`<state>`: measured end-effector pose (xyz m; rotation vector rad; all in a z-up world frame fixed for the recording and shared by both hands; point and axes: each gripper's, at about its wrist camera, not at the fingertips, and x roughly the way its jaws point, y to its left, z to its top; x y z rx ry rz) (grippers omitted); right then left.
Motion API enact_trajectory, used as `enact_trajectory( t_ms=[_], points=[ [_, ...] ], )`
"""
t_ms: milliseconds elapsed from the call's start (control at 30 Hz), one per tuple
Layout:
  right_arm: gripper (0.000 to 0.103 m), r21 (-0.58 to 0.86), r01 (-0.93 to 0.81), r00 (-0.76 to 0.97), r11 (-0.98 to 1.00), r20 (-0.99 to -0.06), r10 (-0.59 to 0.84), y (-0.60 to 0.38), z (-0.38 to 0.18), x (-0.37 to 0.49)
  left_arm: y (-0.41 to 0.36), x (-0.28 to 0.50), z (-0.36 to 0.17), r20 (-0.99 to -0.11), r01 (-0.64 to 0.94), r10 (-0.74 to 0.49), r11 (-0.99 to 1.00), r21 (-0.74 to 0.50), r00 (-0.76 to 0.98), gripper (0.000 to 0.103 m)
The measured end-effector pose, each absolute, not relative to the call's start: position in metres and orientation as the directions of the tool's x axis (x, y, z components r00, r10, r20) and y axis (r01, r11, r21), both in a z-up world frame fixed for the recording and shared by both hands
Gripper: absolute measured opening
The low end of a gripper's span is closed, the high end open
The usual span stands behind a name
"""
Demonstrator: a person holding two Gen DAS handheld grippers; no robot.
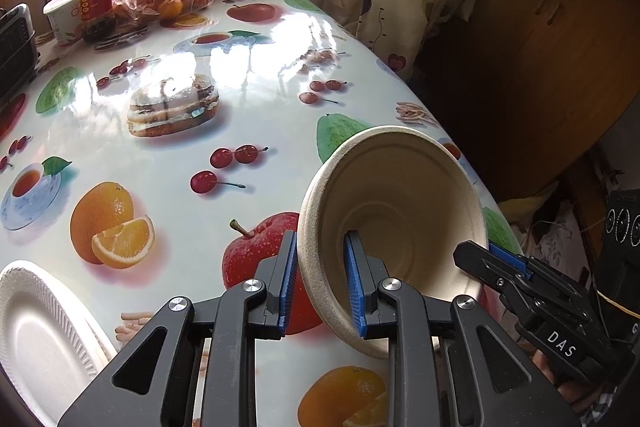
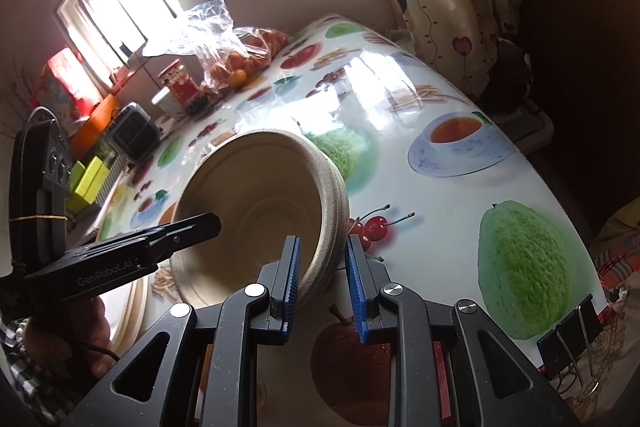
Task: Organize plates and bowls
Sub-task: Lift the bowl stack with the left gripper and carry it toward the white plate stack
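Gripping opposite sides of the rim, the left gripper and right gripper each straddle the wall of the beige pulp bowl, held tilted above the fruit-print tablecloth. The left looks clenched on it; the right's pads seem barely touching. It seems light, stiff yet crushable, so a gentle rim pinch suits it, as for the foam plate.
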<state>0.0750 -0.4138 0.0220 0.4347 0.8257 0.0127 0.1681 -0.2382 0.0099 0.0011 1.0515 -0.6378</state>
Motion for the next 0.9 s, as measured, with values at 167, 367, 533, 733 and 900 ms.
enact_trajectory(
  t_ms=[167,367,533,733,900],
  points=[
    [0.022,0.384,0.154,0.687,0.91,-0.703,0.18,-0.413,0.025,0.074,-0.236,0.168,0.013,-0.802,0.486,-0.494,0.821,-0.301,0.337,0.024],
    [0.022,0.38,0.149,0.688,0.913,-0.703,0.18,-0.411,0.028,0.073,-0.234,0.165,0.015,-0.799,0.479,-0.495,0.823,-0.305,0.341,0.024],
    [0.022,0.378,0.14,0.694,0.915,-0.697,0.181,-0.407,0.033,0.072,-0.229,0.163,0.018,-0.795,0.474,-0.496,0.825,-0.307,0.349,0.024],
    [0.022,0.376,0.118,0.698,0.919,-0.69,0.192,-0.4,0.038,0.073,-0.22,0.161,0.023,-0.789,0.458,-0.494,0.833,-0.31,0.366,0.024],
    [0.022,0.373,0.098,0.699,0.923,-0.686,0.203,-0.391,0.041,0.075,-0.209,0.158,0.026,-0.783,0.443,-0.491,0.841,-0.312,0.381,0.024]
  ],
)
